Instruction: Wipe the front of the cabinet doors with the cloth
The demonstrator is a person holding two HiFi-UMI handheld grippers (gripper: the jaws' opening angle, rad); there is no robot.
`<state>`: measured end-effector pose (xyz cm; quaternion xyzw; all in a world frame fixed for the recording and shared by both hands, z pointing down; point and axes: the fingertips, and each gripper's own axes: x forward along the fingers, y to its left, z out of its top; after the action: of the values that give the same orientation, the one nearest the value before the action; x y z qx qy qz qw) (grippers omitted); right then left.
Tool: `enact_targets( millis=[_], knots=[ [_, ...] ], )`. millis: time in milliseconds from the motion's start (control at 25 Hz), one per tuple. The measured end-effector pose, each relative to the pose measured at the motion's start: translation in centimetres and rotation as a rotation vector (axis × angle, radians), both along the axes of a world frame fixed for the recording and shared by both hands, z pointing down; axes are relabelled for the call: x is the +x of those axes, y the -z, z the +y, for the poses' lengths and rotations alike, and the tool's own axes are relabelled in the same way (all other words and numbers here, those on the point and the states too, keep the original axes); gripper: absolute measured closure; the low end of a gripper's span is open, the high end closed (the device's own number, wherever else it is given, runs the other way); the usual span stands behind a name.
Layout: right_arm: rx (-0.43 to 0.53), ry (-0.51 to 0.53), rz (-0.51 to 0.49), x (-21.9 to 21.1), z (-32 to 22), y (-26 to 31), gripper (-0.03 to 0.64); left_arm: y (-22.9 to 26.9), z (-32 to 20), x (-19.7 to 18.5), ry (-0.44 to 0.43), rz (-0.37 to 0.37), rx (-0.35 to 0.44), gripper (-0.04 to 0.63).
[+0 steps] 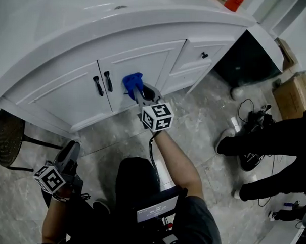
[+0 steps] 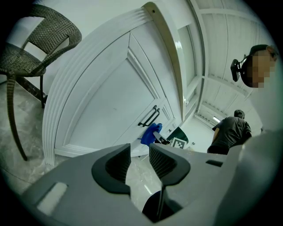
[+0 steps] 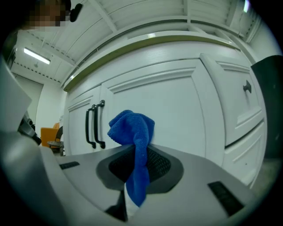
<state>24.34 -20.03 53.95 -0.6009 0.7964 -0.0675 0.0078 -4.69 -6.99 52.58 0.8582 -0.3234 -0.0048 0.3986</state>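
A blue cloth (image 3: 135, 132) is pinched between the jaws of my right gripper (image 3: 138, 155), which is shut on it. The bunched cloth (image 1: 132, 82) is held up against the right white cabinet door (image 1: 145, 63), just right of the two black handles (image 1: 103, 83). In the left gripper view the cloth (image 2: 150, 133) shows far off below the handles (image 2: 150, 117). My left gripper (image 2: 139, 161) hangs low near the floor, away from the cabinet, with its jaws a little apart and nothing between them; in the head view it (image 1: 66, 160) sits at the lower left.
A wicker chair (image 1: 5, 138) stands left of the cabinet. Drawers with a black knob (image 1: 204, 55) lie to the right, then a dark opening (image 1: 249, 60). A person in black (image 1: 273, 144), cables and cardboard boxes (image 1: 293, 95) occupy the tiled floor at right.
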Motion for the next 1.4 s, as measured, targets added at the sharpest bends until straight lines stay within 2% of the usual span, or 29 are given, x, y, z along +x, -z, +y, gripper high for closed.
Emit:
enact_targets(
  millis=[200,320,480,640,800,1160,1400],
  knots=[
    [0.001,-0.089,0.040,6.1,-0.3,0.4,0.560,-0.2,0.0,0.7,-0.014,-0.009,0.005,0.463],
    [-0.020,-0.181,0.056,10.4,-0.1,-0.3,0.560,-0.1,0.0,1.1,-0.012,-0.012,-0.006,0.463],
    [-0.053,-0.339,0.017,16.1,1.3,-1.9,0.560,0.0,0.1,1.0,-0.015,-0.005,0.004,0.463],
    [-0.052,-0.379,-0.006,18.3,2.9,-1.7,0.560,0.1,-0.1,1.3,-0.008,-0.002,-0.011,0.463],
    [-0.025,-0.286,-0.001,14.4,4.1,-0.4,0.560,-0.5,-0.5,1.2,-0.011,0.012,-0.017,0.463],
    [-0.006,0.045,-0.092,-3.1,4.2,-1.4,0.560,-1.3,-0.9,1.2,-0.018,0.019,-0.016,0.463],
    [-0.018,0.191,-0.090,-9.6,3.4,-4.0,0.560,-1.6,-0.9,0.0,0.013,0.008,-0.029,0.463]
  ],
)
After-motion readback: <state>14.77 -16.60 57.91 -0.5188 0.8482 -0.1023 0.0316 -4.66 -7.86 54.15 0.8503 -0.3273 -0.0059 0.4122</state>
